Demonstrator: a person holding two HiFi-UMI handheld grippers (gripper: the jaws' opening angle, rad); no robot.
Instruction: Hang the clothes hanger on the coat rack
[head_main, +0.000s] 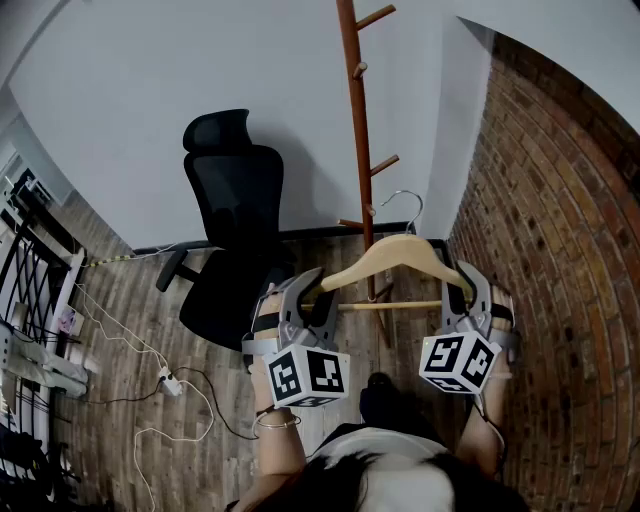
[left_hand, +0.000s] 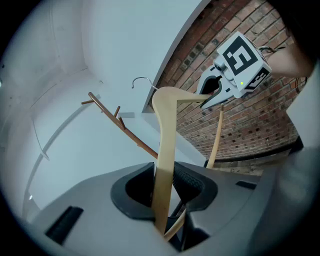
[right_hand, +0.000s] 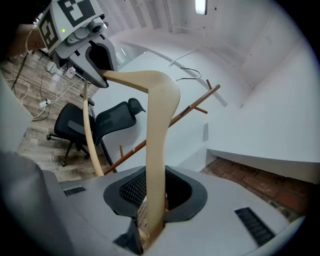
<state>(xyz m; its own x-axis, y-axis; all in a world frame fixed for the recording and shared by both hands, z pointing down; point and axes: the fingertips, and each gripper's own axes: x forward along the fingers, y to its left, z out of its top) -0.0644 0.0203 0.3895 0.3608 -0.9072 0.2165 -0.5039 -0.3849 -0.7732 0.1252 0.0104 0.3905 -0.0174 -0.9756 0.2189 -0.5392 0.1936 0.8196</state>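
Note:
A light wooden clothes hanger (head_main: 395, 255) with a metal hook (head_main: 405, 200) is held level in the air between both grippers. My left gripper (head_main: 312, 292) is shut on its left end, and my right gripper (head_main: 468, 285) is shut on its right end. The brown wooden coat rack (head_main: 355, 130) stands just behind the hanger, its pegs sticking out to the right. In the left gripper view the hanger (left_hand: 167, 130) runs up from the jaws toward the right gripper (left_hand: 235, 70), with the rack (left_hand: 120, 122) beyond. In the right gripper view the hanger (right_hand: 157, 125) leads to the left gripper (right_hand: 80, 30), in front of the rack (right_hand: 190, 107).
A black office chair (head_main: 235, 230) stands left of the rack on the wooden floor. A brick wall (head_main: 560, 250) closes the right side and a white wall the back. Cables and a power strip (head_main: 170, 383) lie on the floor at left, near a metal frame (head_main: 30, 300).

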